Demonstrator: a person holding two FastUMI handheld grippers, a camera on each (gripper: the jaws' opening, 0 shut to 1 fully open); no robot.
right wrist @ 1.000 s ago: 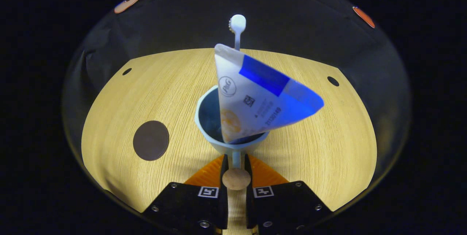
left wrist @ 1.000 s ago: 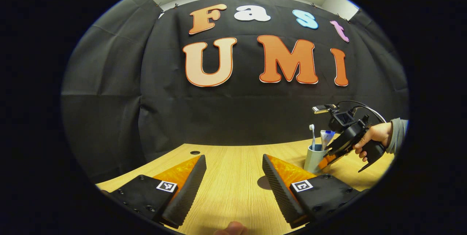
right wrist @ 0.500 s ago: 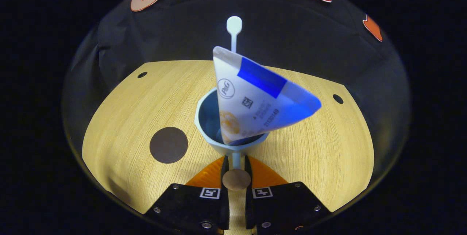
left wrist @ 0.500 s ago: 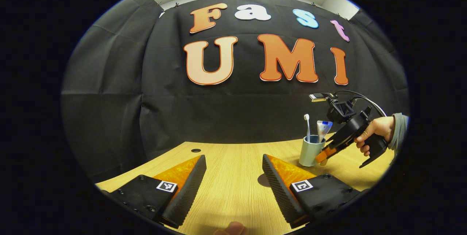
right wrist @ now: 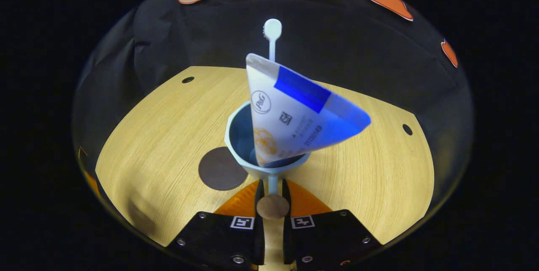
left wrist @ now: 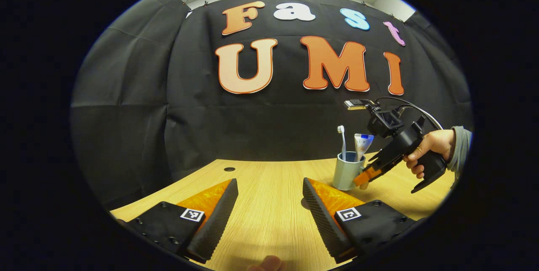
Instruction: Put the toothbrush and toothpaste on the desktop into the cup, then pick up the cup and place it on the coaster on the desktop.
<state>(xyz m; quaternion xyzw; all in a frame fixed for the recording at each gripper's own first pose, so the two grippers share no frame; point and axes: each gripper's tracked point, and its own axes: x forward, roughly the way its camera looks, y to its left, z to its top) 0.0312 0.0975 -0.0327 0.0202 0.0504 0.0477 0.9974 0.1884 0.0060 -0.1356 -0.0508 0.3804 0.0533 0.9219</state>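
Cup clamped at its near rim by the right gripper, held above the desk.
Toothbrush and toothpaste stand inside the cup at the right gripper view's centre; the dark coaster lies on the desk just left of it. In the left gripper view, the left gripper sits at the bottom, fingers spread apart and holding nothing, with the cup at right of centre.
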